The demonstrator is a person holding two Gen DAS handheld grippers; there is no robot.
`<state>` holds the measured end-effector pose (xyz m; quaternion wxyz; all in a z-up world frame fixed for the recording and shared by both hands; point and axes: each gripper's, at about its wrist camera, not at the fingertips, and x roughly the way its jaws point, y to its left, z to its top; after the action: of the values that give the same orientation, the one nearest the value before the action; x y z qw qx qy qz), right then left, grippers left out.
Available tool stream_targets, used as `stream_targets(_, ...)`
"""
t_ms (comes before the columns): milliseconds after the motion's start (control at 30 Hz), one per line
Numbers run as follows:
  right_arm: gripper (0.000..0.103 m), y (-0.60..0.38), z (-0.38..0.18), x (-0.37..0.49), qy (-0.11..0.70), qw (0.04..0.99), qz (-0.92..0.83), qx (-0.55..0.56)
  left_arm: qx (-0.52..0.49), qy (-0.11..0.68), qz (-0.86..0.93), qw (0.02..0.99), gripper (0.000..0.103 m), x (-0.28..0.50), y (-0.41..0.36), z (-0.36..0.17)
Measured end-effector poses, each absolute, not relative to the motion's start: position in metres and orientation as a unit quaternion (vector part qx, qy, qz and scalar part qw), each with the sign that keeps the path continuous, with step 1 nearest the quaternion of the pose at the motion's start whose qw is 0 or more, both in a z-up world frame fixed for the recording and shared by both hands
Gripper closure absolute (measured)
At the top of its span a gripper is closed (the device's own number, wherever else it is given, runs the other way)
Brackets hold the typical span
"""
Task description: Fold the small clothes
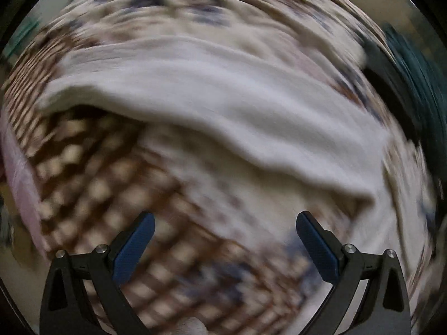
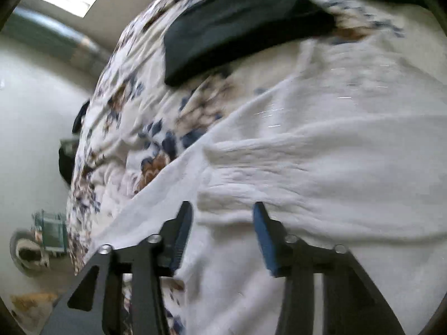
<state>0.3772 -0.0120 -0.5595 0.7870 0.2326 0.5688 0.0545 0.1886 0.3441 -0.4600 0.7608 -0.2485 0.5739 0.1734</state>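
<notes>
Spread across a bed, a floral and checked bedspread [image 2: 123,128] carries the work, with pale wall and floor beyond its left edge. On it lies a white garment [image 2: 321,167], rumpled, one edge turned over in a loose fold. A dark folded garment [image 2: 237,28] sits farther off, seemingly done already. The right gripper [image 2: 223,212] hangs just over the white cloth, jaws spread, nothing pinched. The left gripper [image 1: 225,220] points down near the white garment [image 1: 223,106], jaws wide and empty, picture blurred. Folding of the white piece looks barely begun; squaring and stacking remain.
</notes>
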Motion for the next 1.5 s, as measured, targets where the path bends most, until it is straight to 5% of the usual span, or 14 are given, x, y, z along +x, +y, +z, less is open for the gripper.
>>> stream_targets(67, 0.033, -0.045, -0.558, 0.356, 0.570, 0.787, 0.011, 0.236, -0.293, 0.557, 0.211, 0.747, 0.000, 0.187, 0.376, -0.468)
stream_targets(367, 0.032, -0.097, -0.587, 0.312, 0.614, 0.766, -0.117, 0.149, -0.565, 0.401, 0.317, 0.648, 0.000, 0.166, 0.489, -0.510)
stream_targets(400, 0.028, -0.096, -0.591, 0.310, 0.622, 0.761, -0.135, 0.124, -0.580, 0.389, 0.325, 0.638, 0.000, 0.161, 0.494, -0.508)
stream_targets(467, 0.002, -0.095, -0.596, 0.311, 0.632, 0.754, -0.147, 0.102, -0.602, 0.368, 0.345, 0.619, 0.000, 0.156, 0.495, -0.506)
stream_targets(533, 0.002, -0.089, -0.604, 0.317, 0.638, 0.749, -0.154, 0.088, -0.614, 0.342, 0.361, 0.613, 0.003, 0.145, 0.495, -0.499)
stream_targets(700, 0.002, -0.082, -0.604, 0.329, 0.633, 0.755, -0.146, 0.088, -0.576, 0.342, 0.417, 0.615, 0.040, 0.145, 0.488, -0.495)
stream_targets(767, 0.002, -0.081, -0.603, 0.331, 0.633, 0.757, -0.140, 0.081, -0.547, 0.349, 0.436, 0.624, 0.069, 0.146, 0.482, -0.492)
stream_targets(867, 0.002, -0.084, -0.600, 0.333, 0.634, 0.758, -0.135, 0.070, -0.509, 0.350, 0.433, 0.657, 0.093, 0.168, 0.465, -0.484)
stream_targets(1200, 0.002, -0.122, -0.599, 0.309, 0.641, 0.751, -0.131, 0.091, -0.438, 0.309, 0.413, 0.736, 0.098, 0.166, 0.435, -0.402)
stream_targets(1500, 0.001, -0.153, -0.594, 0.310, 0.636, 0.756, -0.124, 0.099, -0.263, 0.296, 0.310, 0.864, 0.099, 0.240, 0.335, -0.316)
